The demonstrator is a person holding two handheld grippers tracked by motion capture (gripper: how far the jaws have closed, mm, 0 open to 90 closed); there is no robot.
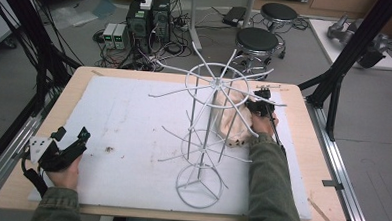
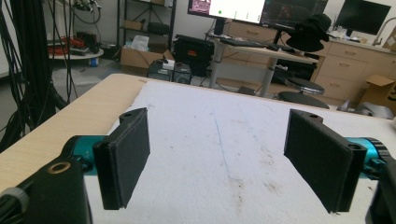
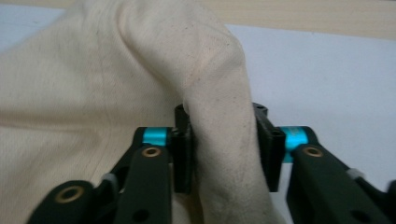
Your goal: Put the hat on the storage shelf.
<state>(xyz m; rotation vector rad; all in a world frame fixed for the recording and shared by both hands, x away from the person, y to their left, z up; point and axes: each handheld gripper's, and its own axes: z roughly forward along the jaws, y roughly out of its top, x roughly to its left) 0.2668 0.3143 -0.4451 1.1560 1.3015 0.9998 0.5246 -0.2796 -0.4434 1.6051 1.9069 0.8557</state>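
- One white wire rack (image 1: 209,126) is standing upright on the worktop (image 1: 90,86); it is carrying rings at several heights and thin arms spreading outward.
- One cream cloth bag (image 1: 232,123) is sitting behind the rack's wires, at the right part of the white foam mat (image 1: 128,122) that is covering the worktop.
- Two hand-held grippers are showing in the high view, one in each of the person's hands, and both green sleeves are coming in from the bottom edge.
- The right hand-held gripper (image 3: 223,149) is pinching a raised fold of the cloth bag (image 3: 93,93); the fold is standing up between its two black jaws, with the pads pressing on it from both sides.
- In the high view the right hand-held gripper (image 1: 260,107) is lying at the bag's far right edge, touching it, with the bag reaching leftward from it behind the rack.
- The left hand-held gripper (image 1: 65,144) is resting near the worktop's left edge, well apart from the bag and the rack.
- Its jaws are standing wide apart, with only the bare mat (image 2: 224,140) showing between them in the left gripper view.
- The rack's wires are crossing in front of the bag in the high view, so the bag's outline is hard to make out there.
- The bag is running off the top and left edges of the right gripper view, so its full shape is cut off.
- Whether the bag is hanging from a rack arm or lying on the mat I cannot tell.
- Small dark marks are dotting the mat near its middle.
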